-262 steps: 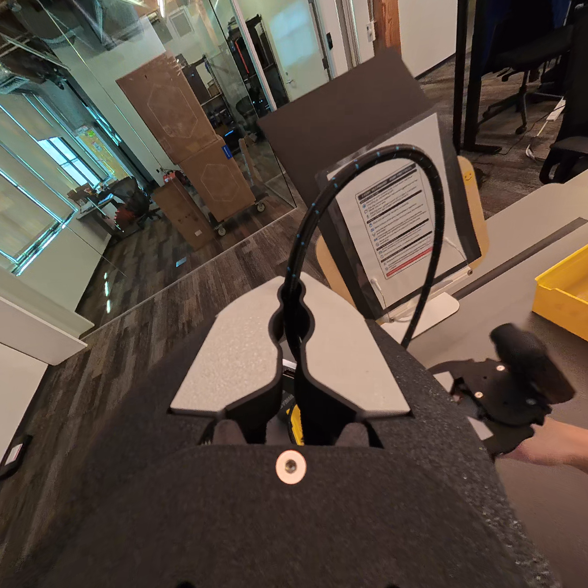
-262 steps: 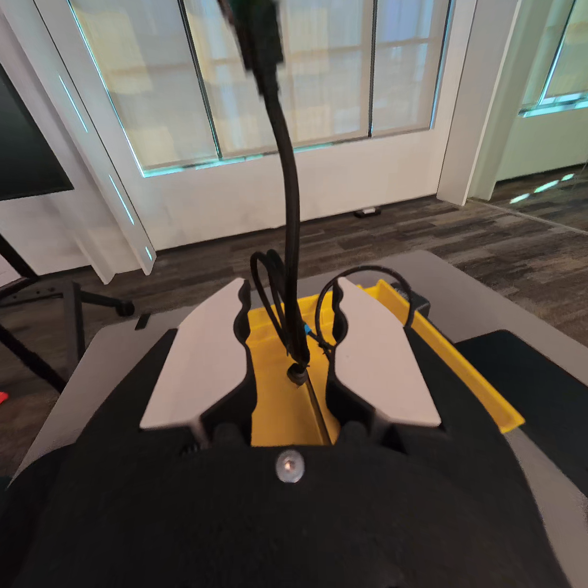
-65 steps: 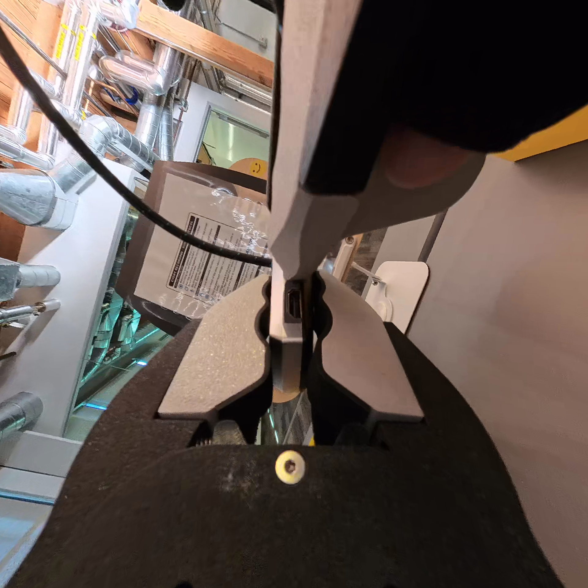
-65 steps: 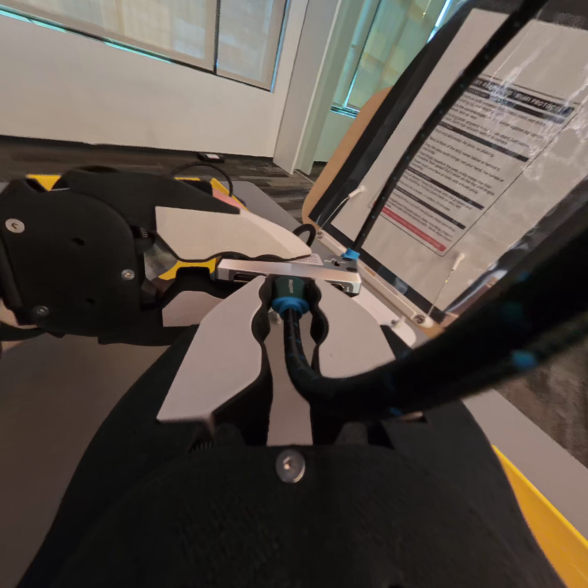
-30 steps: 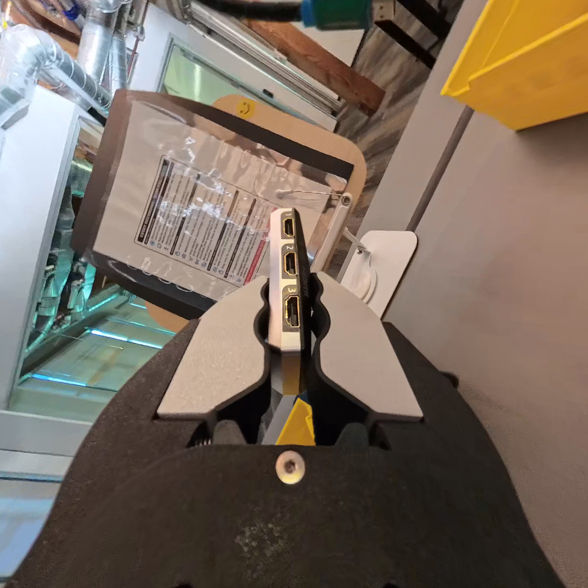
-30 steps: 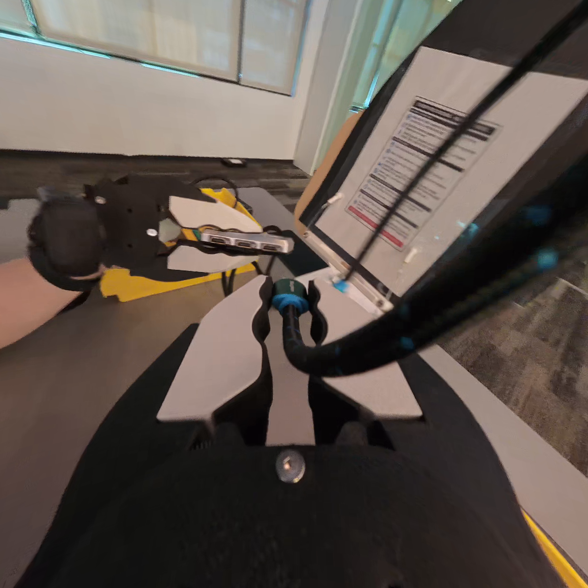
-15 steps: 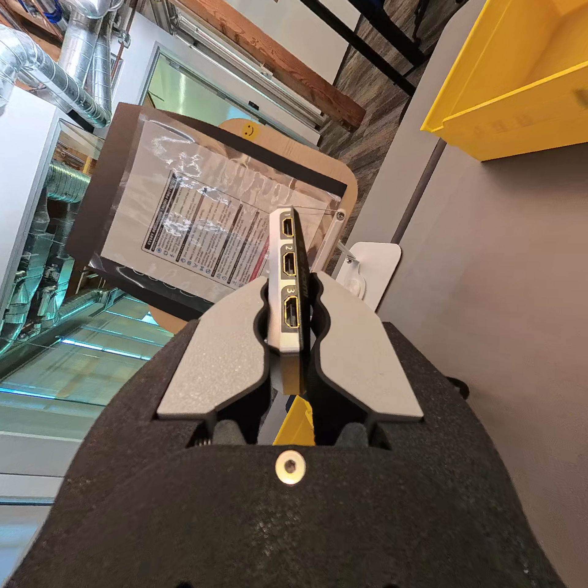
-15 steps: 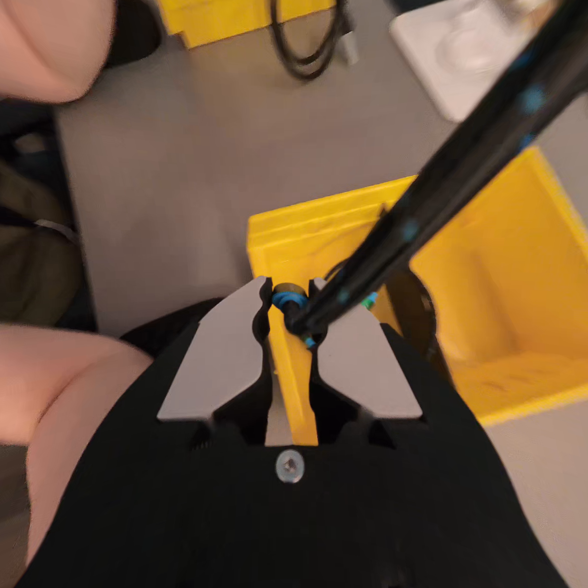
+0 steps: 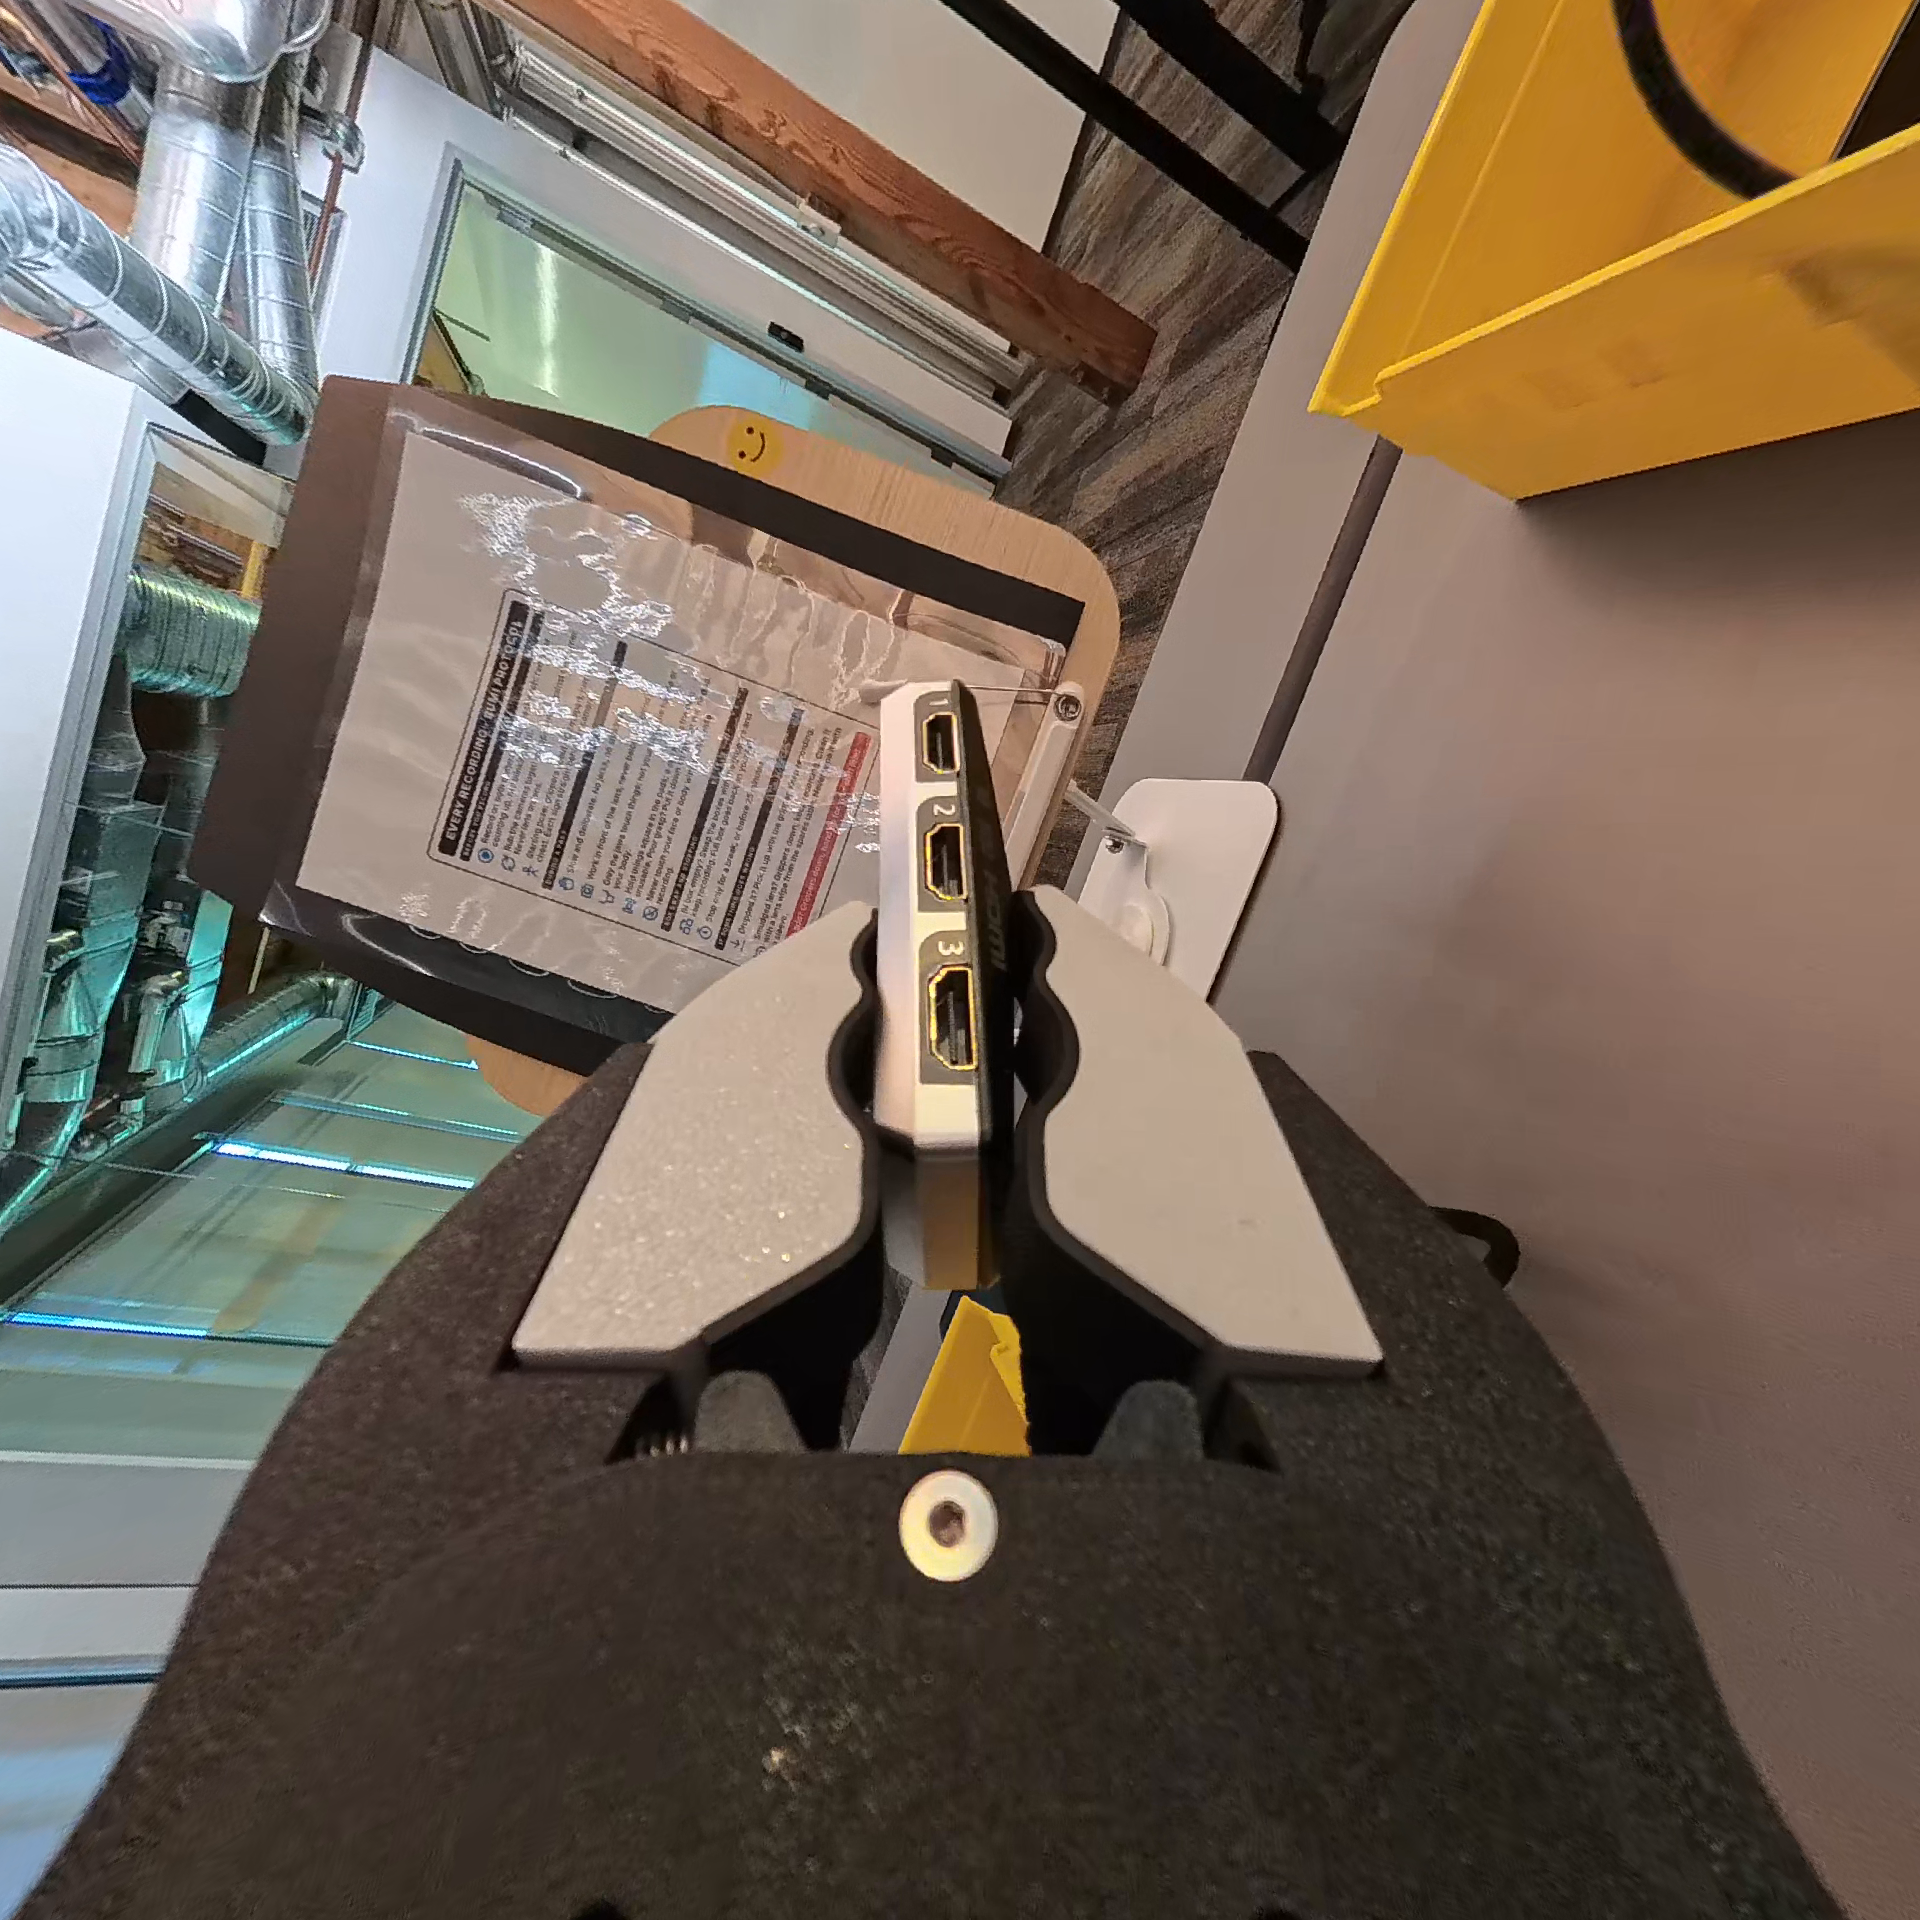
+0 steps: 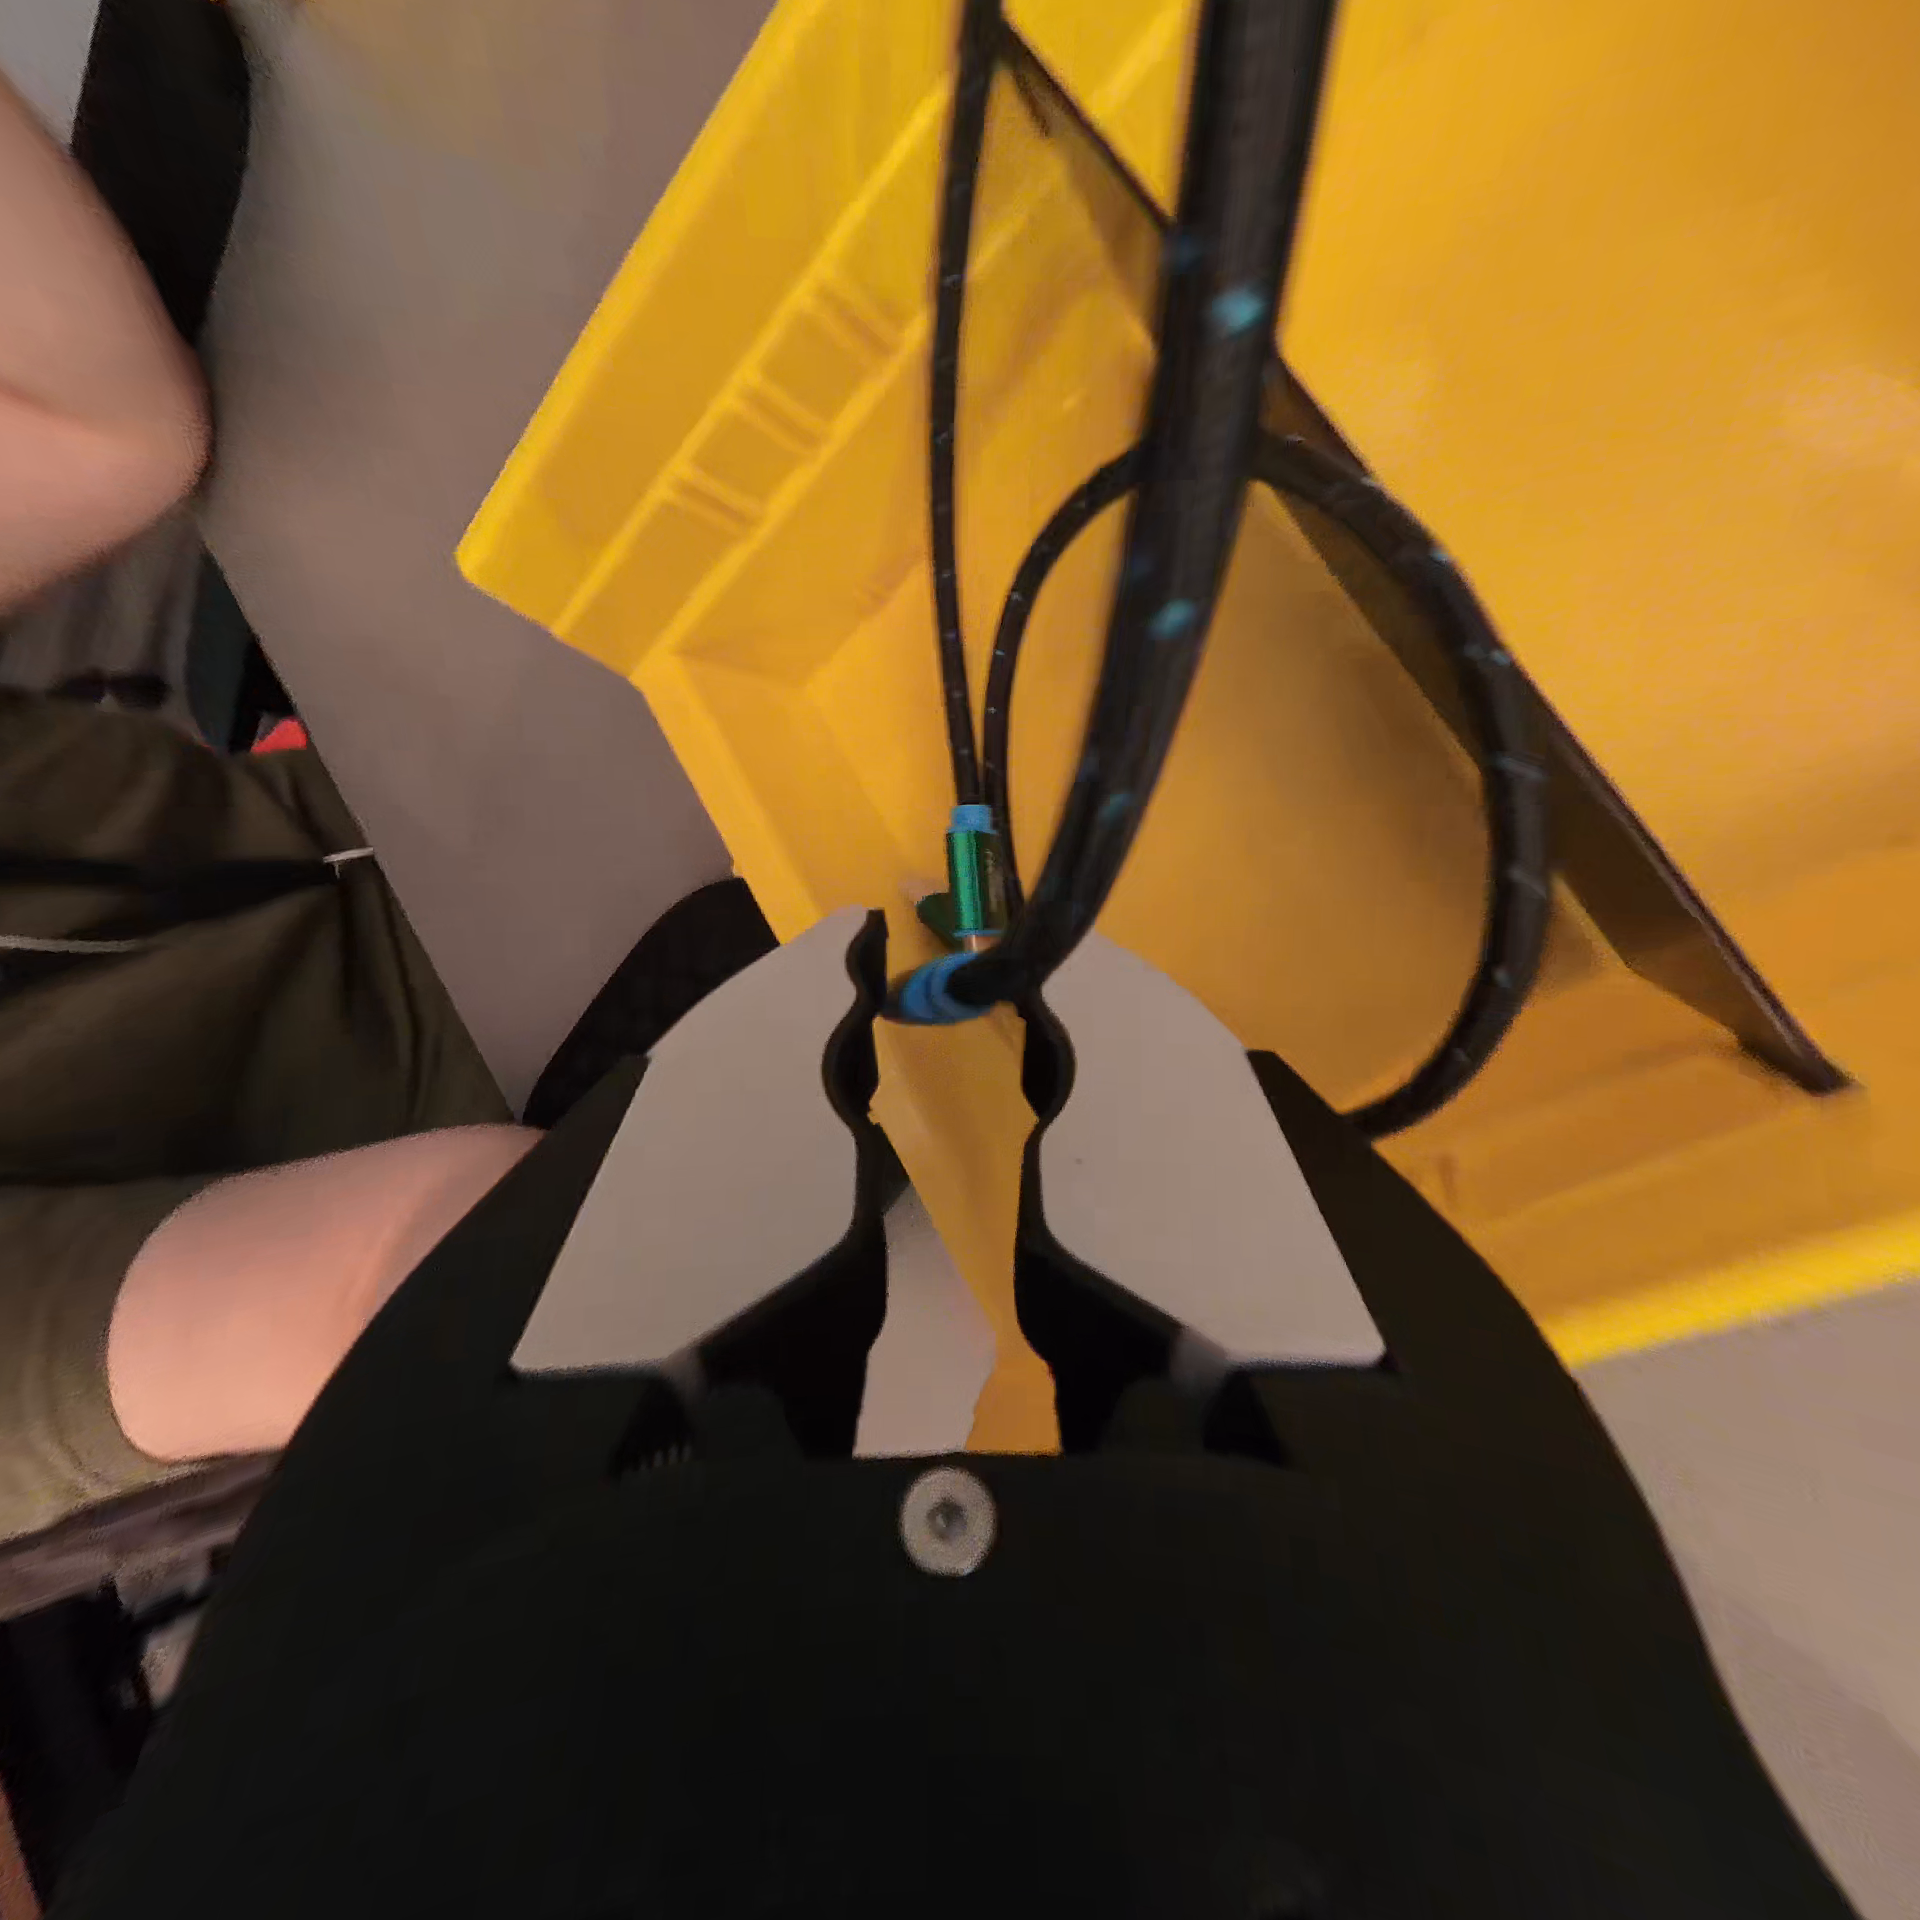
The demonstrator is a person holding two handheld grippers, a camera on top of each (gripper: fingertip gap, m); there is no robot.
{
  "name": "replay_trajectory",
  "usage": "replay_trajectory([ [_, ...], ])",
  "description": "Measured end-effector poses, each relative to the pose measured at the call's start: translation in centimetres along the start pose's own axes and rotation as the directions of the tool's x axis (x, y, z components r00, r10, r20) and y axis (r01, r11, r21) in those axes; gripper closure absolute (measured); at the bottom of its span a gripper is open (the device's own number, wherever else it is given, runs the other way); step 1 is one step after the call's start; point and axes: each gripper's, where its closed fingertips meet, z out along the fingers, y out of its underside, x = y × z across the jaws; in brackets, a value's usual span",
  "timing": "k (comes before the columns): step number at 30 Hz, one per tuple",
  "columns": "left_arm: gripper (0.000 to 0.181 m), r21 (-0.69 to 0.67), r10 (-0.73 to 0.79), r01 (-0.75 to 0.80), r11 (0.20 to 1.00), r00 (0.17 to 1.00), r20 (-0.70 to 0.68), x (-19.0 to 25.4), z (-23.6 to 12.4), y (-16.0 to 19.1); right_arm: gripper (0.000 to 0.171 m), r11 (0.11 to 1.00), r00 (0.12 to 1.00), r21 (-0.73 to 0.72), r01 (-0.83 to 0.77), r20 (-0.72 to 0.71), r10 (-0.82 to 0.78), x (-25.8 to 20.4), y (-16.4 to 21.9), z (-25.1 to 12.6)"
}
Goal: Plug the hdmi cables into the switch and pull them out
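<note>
In the left wrist view my left gripper (image 9: 945,935) is shut on the silver HDMI switch (image 9: 930,883), held on edge in the air with its three ports facing the camera and all empty. In the right wrist view my right gripper (image 10: 951,987) hangs over the yellow bin (image 10: 727,520). The black braided HDMI cable (image 10: 1195,468) has its blue collar (image 10: 930,992) lying across the gap between the fingertips, touching both. The plug body is hidden. A second green plug with a blue collar (image 10: 971,868) hangs just beyond the fingertips, inside the bin.
A framed instruction sheet (image 9: 623,748) on a white stand base (image 9: 1184,873) stands on the grey table (image 9: 1610,1143) behind the switch. The yellow bin (image 9: 1662,312) sits to the right of it. A dark panel (image 10: 1455,675) leans inside the bin. A person's arm (image 10: 312,1278) is at the left. The gap from one gripper's tips to the other's is roughly 35 cm.
My right gripper has swung away from the switch and down over the yellow bin, carrying the cable, whose collar has turned sideways. My left gripper holds the switch almost still.
</note>
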Motion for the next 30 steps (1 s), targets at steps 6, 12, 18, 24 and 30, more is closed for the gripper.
replay_trajectory([
  [6,0.159,-0.004,0.008,-0.008,1.000,1.000,-0.007,0.0,-0.2,0.1,0.134,0.996,0.979,0.080,-0.047,-0.193,0.061,0.0,-0.2,-3.5],
  [12,0.159,0.074,0.019,-0.015,0.997,0.998,-0.053,0.5,-0.9,-1.1,0.130,0.911,0.699,0.150,0.383,-0.692,-0.181,-3.2,-6.9,-10.2],
  [18,0.159,0.177,-0.001,0.029,0.984,0.988,-0.156,1.4,-2.3,-2.8,0.134,0.239,0.106,-0.029,0.971,-0.840,-0.533,-17.2,-17.1,-7.8],
  [24,0.160,0.252,0.073,-0.011,0.968,0.969,-0.237,3.1,-3.8,-4.5,0.134,-0.050,-0.164,-0.172,0.984,-0.751,-0.639,-22.9,-19.8,1.1],
  [30,0.159,0.318,0.133,-0.036,0.947,0.948,-0.288,4.5,-5.1,-6.3,0.135,-0.041,-0.193,-0.227,0.973,-0.706,-0.681,-22.6,-20.2,4.0],
])
